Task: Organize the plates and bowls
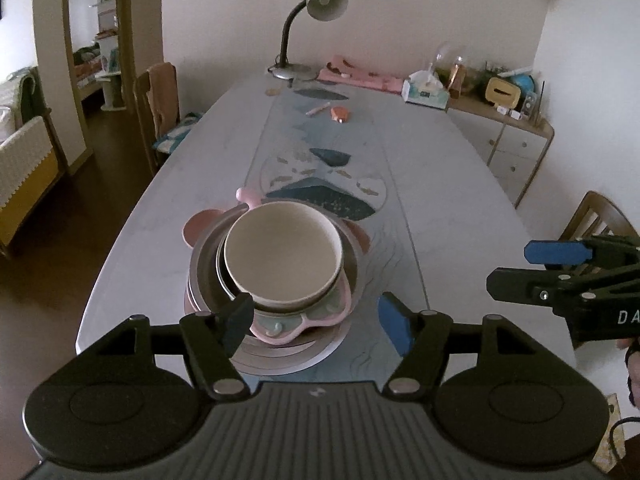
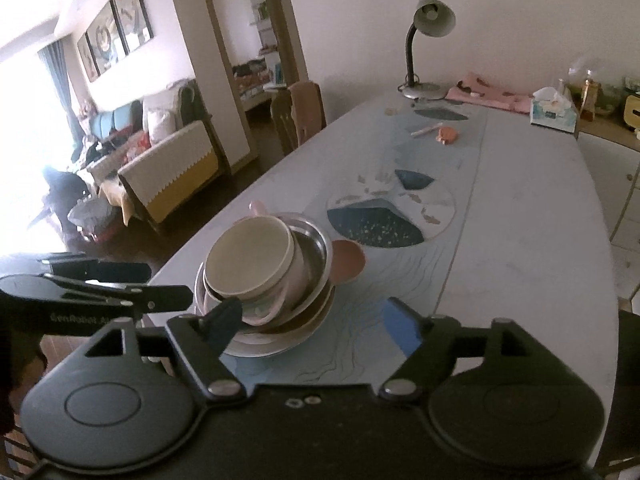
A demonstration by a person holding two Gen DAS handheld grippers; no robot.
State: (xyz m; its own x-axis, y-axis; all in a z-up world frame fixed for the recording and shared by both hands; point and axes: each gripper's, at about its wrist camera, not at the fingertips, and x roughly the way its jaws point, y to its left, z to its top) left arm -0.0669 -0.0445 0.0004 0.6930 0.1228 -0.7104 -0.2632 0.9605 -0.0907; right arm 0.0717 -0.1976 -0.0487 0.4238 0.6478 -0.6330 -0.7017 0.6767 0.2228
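A stack of dishes stands on the near part of the table. A cream bowl (image 1: 283, 256) sits on top, tilted, also in the right wrist view (image 2: 250, 261). Under it are a metal dish (image 2: 316, 252), a pink flower-shaped plate (image 1: 288, 326), a brown-eared plate (image 1: 196, 230) and a large plate (image 1: 280, 360) at the bottom. My left gripper (image 1: 318, 324) is open and empty just in front of the stack. My right gripper (image 2: 314, 330) is open and empty, at the stack's near right; it shows at the right of the left wrist view (image 1: 516, 266).
A round patterned placemat (image 1: 324, 184) lies beyond the stack on the table runner. A desk lamp (image 1: 316, 24), a tissue box (image 1: 424, 94) and a small orange item (image 1: 340, 114) are at the far end. Chairs (image 1: 158, 104) stand along the left; a sideboard (image 1: 516, 140) is at the right.
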